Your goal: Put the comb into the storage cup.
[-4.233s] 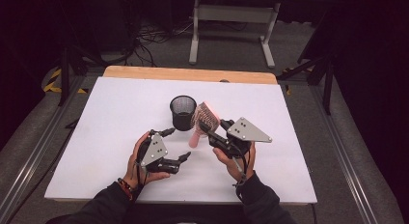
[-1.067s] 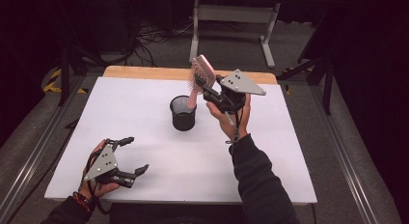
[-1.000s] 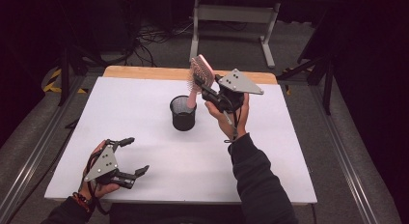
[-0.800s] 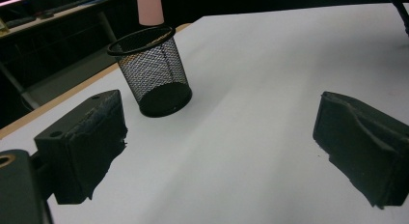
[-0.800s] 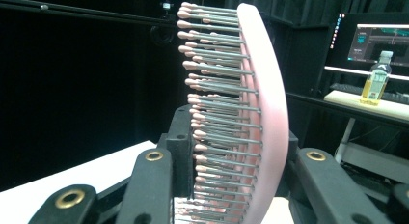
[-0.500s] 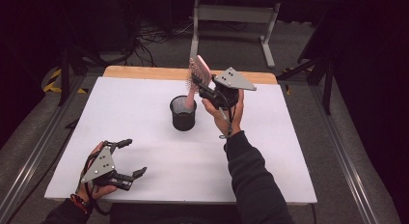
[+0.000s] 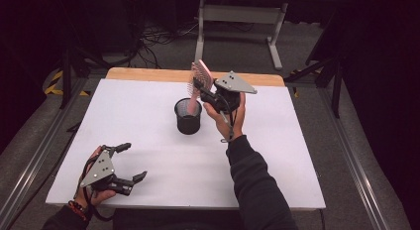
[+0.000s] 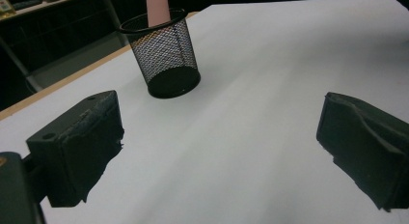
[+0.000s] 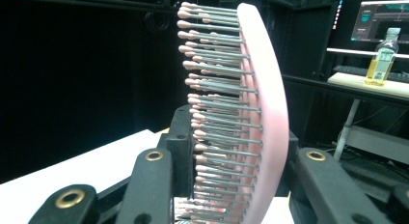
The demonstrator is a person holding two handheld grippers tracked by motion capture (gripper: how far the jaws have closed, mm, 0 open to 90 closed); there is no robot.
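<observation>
A pink hairbrush [image 7: 200, 79] with pink-tipped bristles stands nearly upright, its handle end down inside the black mesh cup [image 7: 188, 116] near the table's middle. My right gripper [image 7: 207, 91] is shut on the brush's head, just right of the cup and above its rim. In the right gripper view the hairbrush [image 9: 241, 113] stands between the two jaws, bristles facing left. My left gripper [image 7: 130, 163] rests open near the front left corner, nothing between its fingers. In the left gripper view the mesh cup [image 8: 166, 52] stands ahead with the pink handle [image 8: 157, 7] in it.
The white table top [image 7: 148, 141] has a wooden strip [image 7: 143, 74] along its far edge. Beyond it stand a metal frame [image 7: 237, 17] and cables on the floor. A bottle [image 9: 383, 57] sits on a shelf in the right gripper view's background.
My right gripper has carried the brush left and down, so its handle now dips into the cup. The left gripper has stayed at the front left.
</observation>
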